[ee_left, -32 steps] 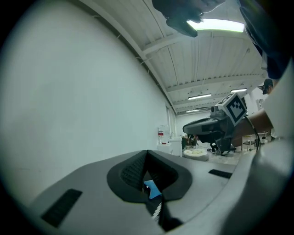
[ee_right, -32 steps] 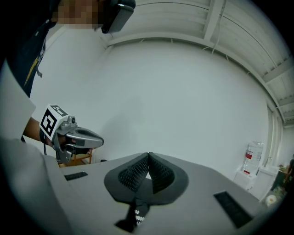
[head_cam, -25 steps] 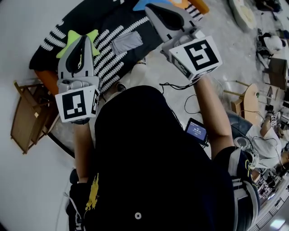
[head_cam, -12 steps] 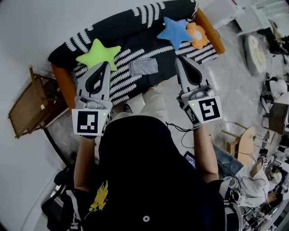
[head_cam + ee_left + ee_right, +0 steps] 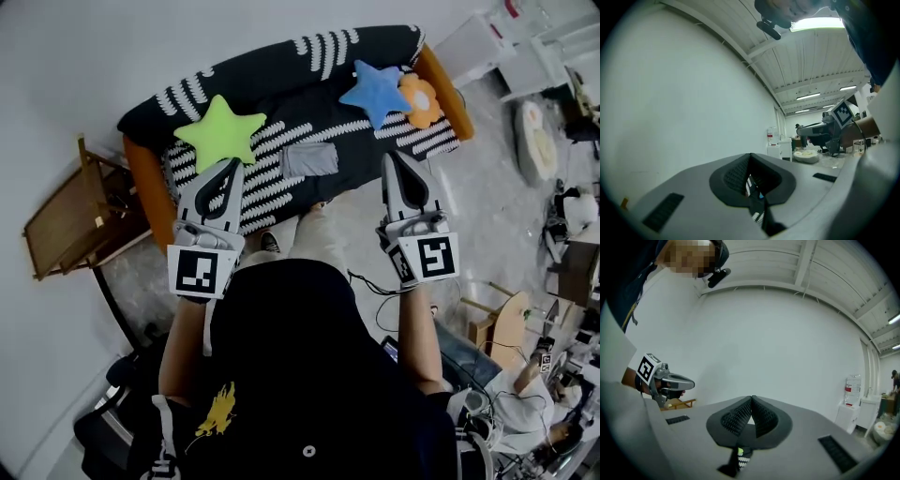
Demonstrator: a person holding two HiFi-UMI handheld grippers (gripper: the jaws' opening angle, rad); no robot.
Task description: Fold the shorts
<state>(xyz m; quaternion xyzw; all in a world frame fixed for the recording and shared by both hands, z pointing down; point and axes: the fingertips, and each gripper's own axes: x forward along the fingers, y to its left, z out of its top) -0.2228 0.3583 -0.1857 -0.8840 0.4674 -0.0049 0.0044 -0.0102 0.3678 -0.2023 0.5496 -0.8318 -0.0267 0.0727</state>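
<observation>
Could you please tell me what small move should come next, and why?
Probably bring both grippers down toward the grey shorts and open the jaws: the left gripper and right gripper are shut, empty, and short of the shorts lying on the sofa.

Bright ceiling strip lights, sharp frames, heavy fisheye vignetting.

No readable text: left cube (image 5: 200, 272), right cube (image 5: 433, 258) bear square patterns only. Red bottle label (image 5: 852, 389) possibly printed, too small.
</observation>
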